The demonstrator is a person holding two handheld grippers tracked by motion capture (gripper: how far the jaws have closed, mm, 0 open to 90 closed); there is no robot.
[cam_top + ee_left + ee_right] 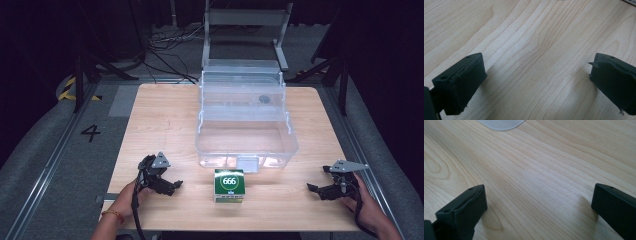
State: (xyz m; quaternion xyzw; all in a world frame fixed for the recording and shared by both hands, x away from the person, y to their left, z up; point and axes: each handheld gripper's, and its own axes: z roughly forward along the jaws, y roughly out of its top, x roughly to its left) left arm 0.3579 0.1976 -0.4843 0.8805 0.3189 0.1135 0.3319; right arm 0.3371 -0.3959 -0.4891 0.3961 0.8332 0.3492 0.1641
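Both tools — left [172, 184], right [313, 188] — rest low on the table [165, 115], jaws released, pointing inward.

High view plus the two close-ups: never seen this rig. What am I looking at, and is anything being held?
No robot arm here: a person holds a two-jaw tool in each hand. The high view looks down on the wooden table from the person's side. The left gripper and right gripper rest low at the near edge. Between them stands a small green box marked 666, just in front of a clear plastic storage box with its lid open. The two close-ups come from cameras riding on each gripper, looking along its black jaws. In both, the jaws stand wide apart over bare wood, so nothing is held.
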